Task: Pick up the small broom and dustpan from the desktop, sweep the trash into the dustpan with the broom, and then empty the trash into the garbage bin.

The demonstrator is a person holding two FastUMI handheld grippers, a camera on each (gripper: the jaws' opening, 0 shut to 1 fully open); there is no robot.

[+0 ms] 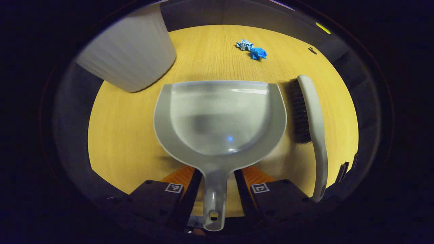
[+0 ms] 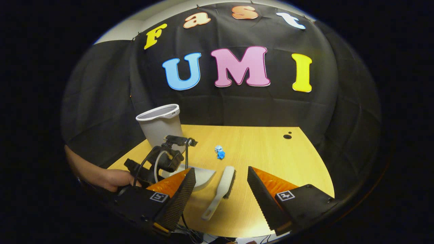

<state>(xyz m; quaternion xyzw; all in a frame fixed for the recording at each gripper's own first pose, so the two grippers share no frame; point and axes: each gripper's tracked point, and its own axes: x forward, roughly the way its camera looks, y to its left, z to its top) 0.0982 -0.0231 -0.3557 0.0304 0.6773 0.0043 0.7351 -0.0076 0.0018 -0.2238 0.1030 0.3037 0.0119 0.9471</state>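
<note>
The dustpan (image 1: 220,118) is seen lying flat on the wooden surface (image 1: 129,142) in the left gripper view, its open lip turned toward the far edge and its handle running back between the two fingers of the left claw (image 1: 217,184). The fingers stand on either side of the handle, very close to it, but whether they press on it cannot be told. Just beside the dustpan, on its right in this view, the small broom (image 1: 313,128) lies on its side, bristles toward the pan. Beyond both, nearer the far edge, a crumpled blue scrap of trash (image 1: 252,50) rests on the surface. The pale garbage bin (image 1: 132,51) stands at the far left corner.

In the right gripper view, the right claw (image 2: 220,193) is held spread wide above the near edge, grasping nothing, with the broom (image 2: 222,189) lying between and beyond its fingers. The trash (image 2: 219,151) is seen farther off, the bin (image 2: 161,123) stands at the far left corner, and a hand (image 2: 112,179) holds the left gripper (image 2: 159,162) over the dustpan (image 2: 203,176).
</note>
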